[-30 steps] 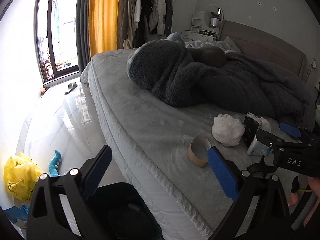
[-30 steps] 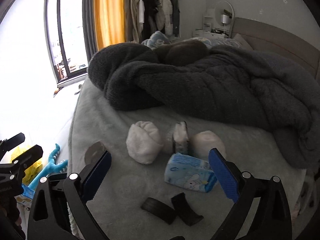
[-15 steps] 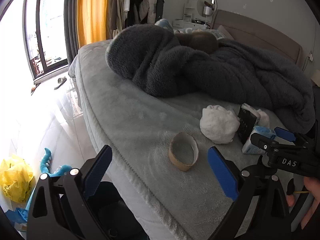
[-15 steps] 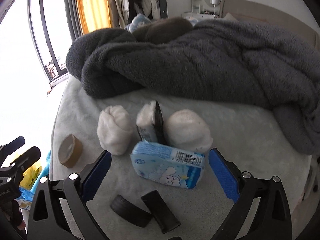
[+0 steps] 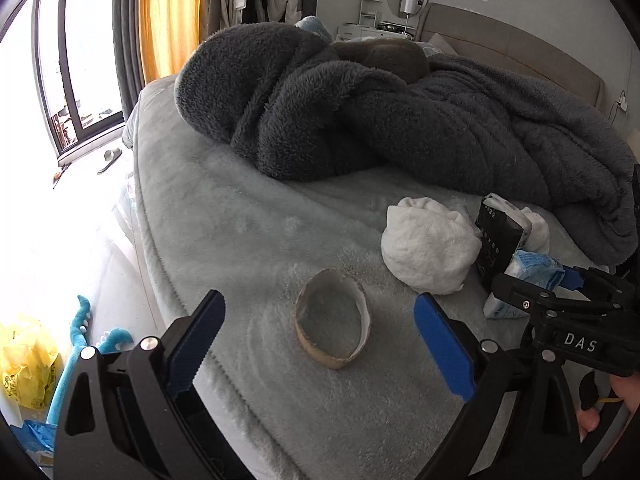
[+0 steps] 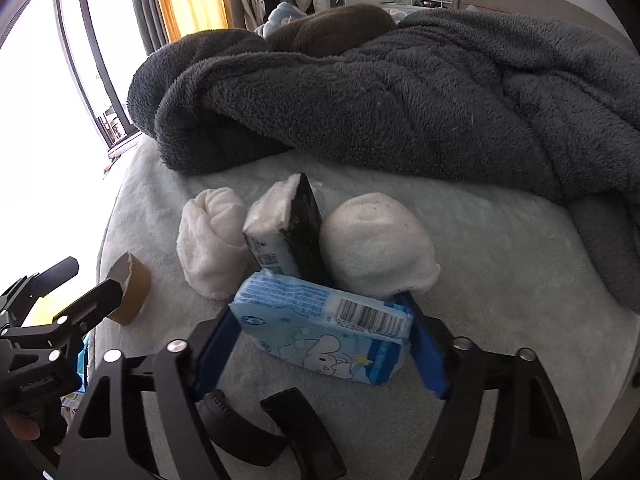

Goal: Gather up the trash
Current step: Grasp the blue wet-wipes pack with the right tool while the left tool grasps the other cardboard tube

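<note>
Straddling tissue pack (image 6: pixel 324 336): right gripper (image 6: pixel 320 344).

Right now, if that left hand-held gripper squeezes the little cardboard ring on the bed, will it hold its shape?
Probably not. The cardboard ring looks thin-walled, already bent oval with a torn rim, so it would likely flatten between the open fingers of the left hand-held gripper. It seems very light. Standing on its rim on the plush bed cover, a nudge may tip it rather than roll it.
</note>
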A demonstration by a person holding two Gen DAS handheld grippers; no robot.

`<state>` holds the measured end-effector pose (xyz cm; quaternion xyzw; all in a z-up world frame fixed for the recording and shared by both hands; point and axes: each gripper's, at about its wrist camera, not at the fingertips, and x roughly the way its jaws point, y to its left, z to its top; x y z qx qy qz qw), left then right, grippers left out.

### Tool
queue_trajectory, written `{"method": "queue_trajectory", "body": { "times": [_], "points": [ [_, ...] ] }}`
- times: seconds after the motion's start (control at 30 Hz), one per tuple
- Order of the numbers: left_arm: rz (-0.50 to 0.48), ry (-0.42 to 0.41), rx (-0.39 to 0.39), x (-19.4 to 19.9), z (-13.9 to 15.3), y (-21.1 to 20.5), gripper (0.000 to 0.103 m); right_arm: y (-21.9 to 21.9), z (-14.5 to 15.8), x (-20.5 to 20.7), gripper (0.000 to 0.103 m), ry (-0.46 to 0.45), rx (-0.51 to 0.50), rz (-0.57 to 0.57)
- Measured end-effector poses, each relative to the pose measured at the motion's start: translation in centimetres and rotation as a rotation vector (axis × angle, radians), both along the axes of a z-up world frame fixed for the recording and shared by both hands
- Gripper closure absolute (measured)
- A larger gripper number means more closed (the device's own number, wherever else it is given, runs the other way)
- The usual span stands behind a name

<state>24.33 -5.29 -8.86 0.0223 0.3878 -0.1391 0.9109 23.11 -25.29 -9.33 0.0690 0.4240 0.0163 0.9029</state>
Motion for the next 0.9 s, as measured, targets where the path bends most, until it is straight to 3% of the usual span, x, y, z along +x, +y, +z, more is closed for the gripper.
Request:
{"method": "queue_trajectory", "body": {
  "times": [0.23, 0.43, 0.57, 0.73, 0.9],
  "points": [
    [0.014, 0.027, -0.022, 1.0, -0.9, -0.7, 0.02, -0.9, 0.1, -0.1, 0.031, -0.002, 0.051, 0.027],
    [0.045, 0.045, 0.01, 1.4, -1.6, -1.5, 0.031, -1.9, 0.8, -0.7, 0.031, -0.031, 0.087, 0.049],
    [0.076, 0.07, -0.023, 1.9, -2.0, -1.2, 0.043, -2.1, 1.5, -1.2, 0.031, -0.056, 0.086, 0.075],
    [0.077, 0.076, 0.003, 1.6, -2.4, -1.7, 0.047, -2.2, 2.4, -1.3, 0.031, -0.077, 0.09, 0.095],
    [0.068, 0.072, 0.011, 1.0, -2.1, -1.6, 0.058, -2.5, 3.4, -1.3, 0.031, -0.102, 0.085, 0.112]
  ]
}}
